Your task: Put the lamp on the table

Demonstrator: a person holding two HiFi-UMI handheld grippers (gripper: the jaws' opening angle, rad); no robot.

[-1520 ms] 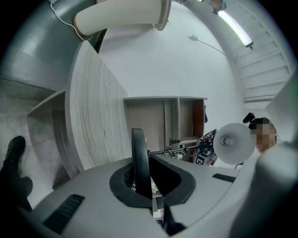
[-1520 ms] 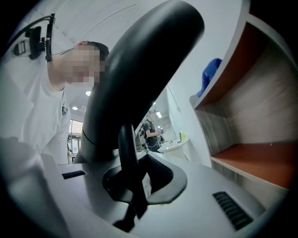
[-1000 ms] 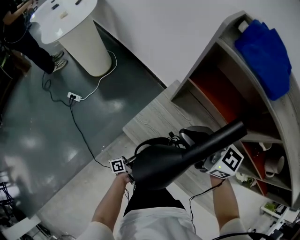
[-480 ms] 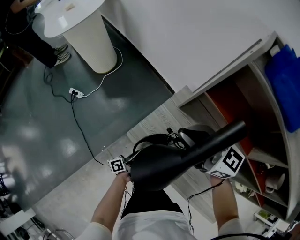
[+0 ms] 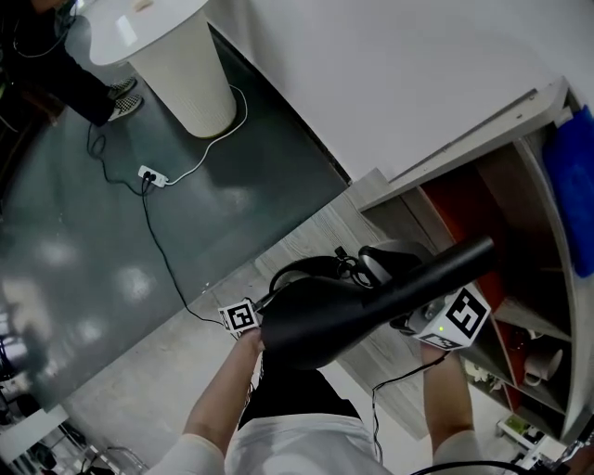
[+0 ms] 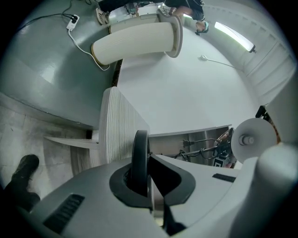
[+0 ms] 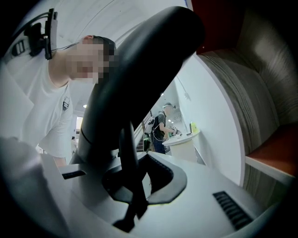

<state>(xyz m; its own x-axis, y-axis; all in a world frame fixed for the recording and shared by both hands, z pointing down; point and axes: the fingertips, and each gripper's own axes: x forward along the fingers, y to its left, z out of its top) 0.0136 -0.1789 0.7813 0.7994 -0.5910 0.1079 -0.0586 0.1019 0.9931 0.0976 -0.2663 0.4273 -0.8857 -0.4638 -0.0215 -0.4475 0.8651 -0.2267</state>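
Observation:
A black lamp point(image 5: 343, 311) hangs in front of me, its wide dark head at lower left and its stem point(image 5: 445, 264) slanting up to the right. My left gripper point(image 5: 249, 320) is shut on the thin black rim point(image 6: 139, 158) at the lamp's left end. My right gripper point(image 5: 436, 325) is shut on a thin black part of the lamp under the stem point(image 7: 139, 69). In the head view the lamp hides both pairs of fingertips. The round white table point(image 5: 158, 23) on its ribbed pedestal point(image 6: 135, 42) stands far off at upper left.
A grey shelf unit point(image 5: 520, 158) with a red back stands at the right, holding a blue cloth point(image 5: 577, 195) and mugs point(image 5: 538, 369). A power strip point(image 5: 148, 174) and cables lie on the dark floor. A person's legs point(image 5: 65, 83) stand by the table.
The view has swung left: the shelf has slid toward the right edge and the white table has come further into the frame. Both grippers keep the same hold on the lamp.

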